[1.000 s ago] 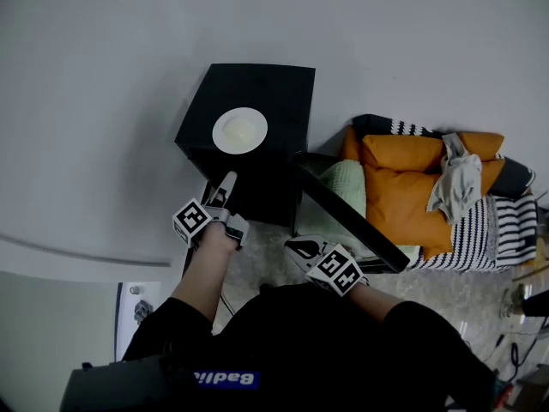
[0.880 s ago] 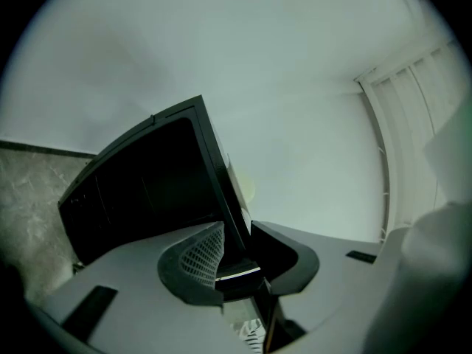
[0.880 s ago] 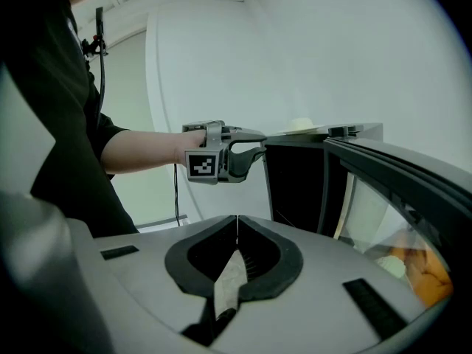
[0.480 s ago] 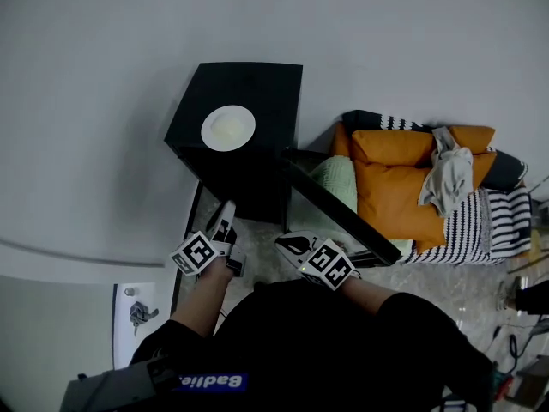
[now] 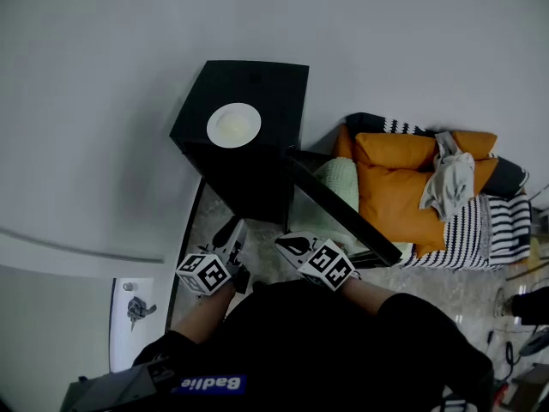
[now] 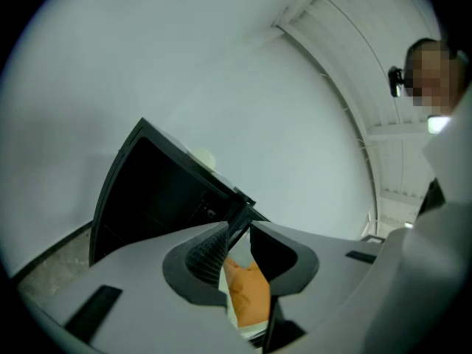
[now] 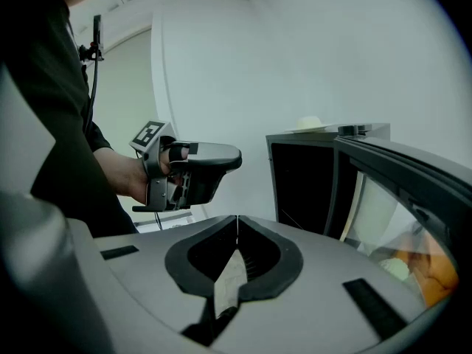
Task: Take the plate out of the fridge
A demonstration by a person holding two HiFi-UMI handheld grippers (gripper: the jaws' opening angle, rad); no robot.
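Note:
A round white plate (image 5: pixel 234 124) lies on top of the small black fridge (image 5: pixel 276 91); it also shows in the left gripper view (image 6: pixel 200 157) and the right gripper view (image 7: pixel 310 123). The fridge door (image 5: pixel 343 217) stands open, swung out to the right. My left gripper (image 5: pixel 232 230) hangs low in front of the fridge, well short of the plate, its jaws open with nothing between them (image 6: pixel 240 228). My right gripper (image 5: pixel 288 245) is beside it near the door, jaws shut and empty (image 7: pixel 237 220). The right gripper view shows the left gripper (image 7: pixel 225 158) from the side.
Orange cushions (image 5: pixel 403 178), a pale green pillow (image 5: pixel 341 187), a grey cloth (image 5: pixel 450 183) and a striped blanket (image 5: pixel 506 226) lie to the right, behind the door. A white wall stands behind the fridge. Stone floor (image 5: pixel 266 260) shows below the fridge front.
My left gripper has drawn back from the fridge front toward my body. The right gripper has barely moved. The plate stays on top of the fridge.

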